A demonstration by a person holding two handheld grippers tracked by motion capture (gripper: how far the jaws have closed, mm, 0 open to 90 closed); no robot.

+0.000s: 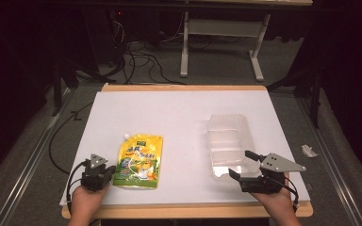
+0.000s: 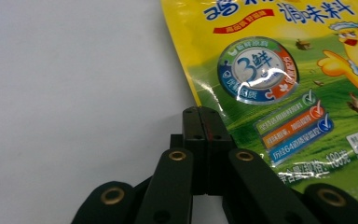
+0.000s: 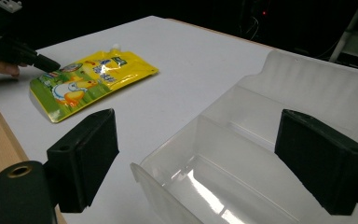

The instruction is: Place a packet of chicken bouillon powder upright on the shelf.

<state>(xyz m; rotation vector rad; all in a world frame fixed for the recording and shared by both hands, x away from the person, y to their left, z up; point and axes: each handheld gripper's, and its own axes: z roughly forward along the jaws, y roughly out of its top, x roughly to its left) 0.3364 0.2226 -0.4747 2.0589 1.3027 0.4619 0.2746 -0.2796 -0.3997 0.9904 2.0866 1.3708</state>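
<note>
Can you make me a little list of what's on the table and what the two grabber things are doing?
table: white top with a wooden edge
pouch: yellow and green pouch lying flat, spout at its far end
box: clear plastic box with dividers, nothing in it
left gripper: jaws shut, tips at the pouch's edge, holding nothing
right gripper: jaws open, one on each side of the box's near end

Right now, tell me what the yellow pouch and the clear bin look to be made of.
Yellow pouch: likely flexible plastic film, glossy; glare streaks cross its print and it lies flat with a spout corner. Clear bin: seemingly rigid translucent plastic, slightly frosted; the table shows through its thin walls and divider.
</note>
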